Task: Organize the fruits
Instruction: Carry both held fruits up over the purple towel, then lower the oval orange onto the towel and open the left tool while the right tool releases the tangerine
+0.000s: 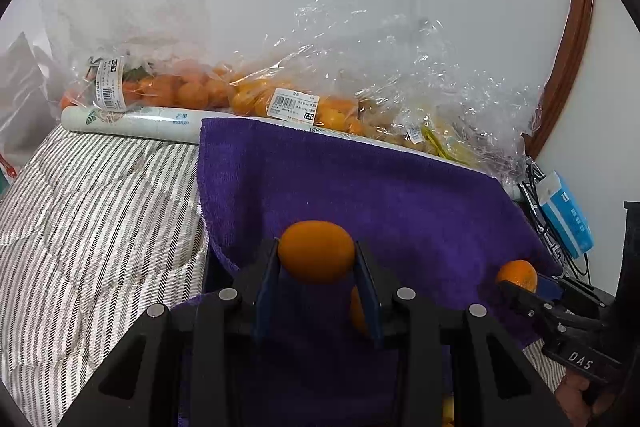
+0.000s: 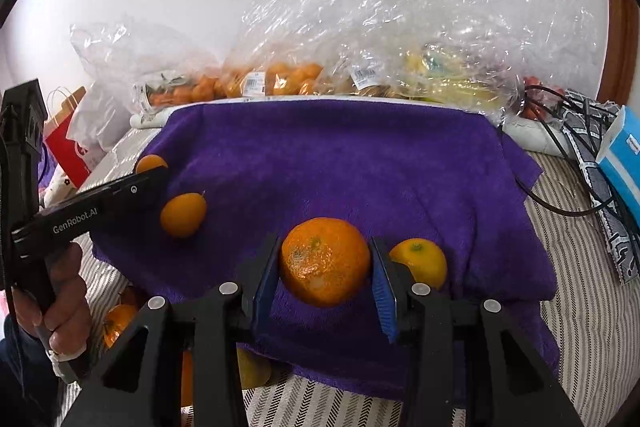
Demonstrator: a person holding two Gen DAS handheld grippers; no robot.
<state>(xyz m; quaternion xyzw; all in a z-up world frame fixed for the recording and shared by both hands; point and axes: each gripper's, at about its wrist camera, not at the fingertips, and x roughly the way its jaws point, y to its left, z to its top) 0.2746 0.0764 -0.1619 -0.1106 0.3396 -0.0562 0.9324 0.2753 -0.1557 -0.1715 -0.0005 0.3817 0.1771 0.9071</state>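
My left gripper (image 1: 317, 259) is shut on a small smooth orange fruit (image 1: 316, 251), held over the purple towel (image 1: 360, 187). It also shows at the left of the right wrist view (image 2: 148, 173), with that fruit (image 2: 150, 162) at its tip. My right gripper (image 2: 325, 263) is shut on a large mandarin (image 2: 324, 261) above the towel (image 2: 340, 155). In the left wrist view it shows at the right (image 1: 520, 281) with the mandarin (image 1: 517, 274). A small orange fruit (image 2: 183, 214) and a yellow-orange fruit (image 2: 420, 261) lie on the towel.
Clear plastic bags of oranges (image 1: 192, 89) and other fruit (image 2: 440, 79) lie along the wall behind the towel. A white mango box (image 1: 132, 123), a blue tissue box (image 2: 624, 155), black cables (image 2: 568, 131) and a red paper bag (image 2: 66, 143) surround it. More oranges (image 2: 118, 321) lie low left on the striped bedding (image 1: 80, 207).
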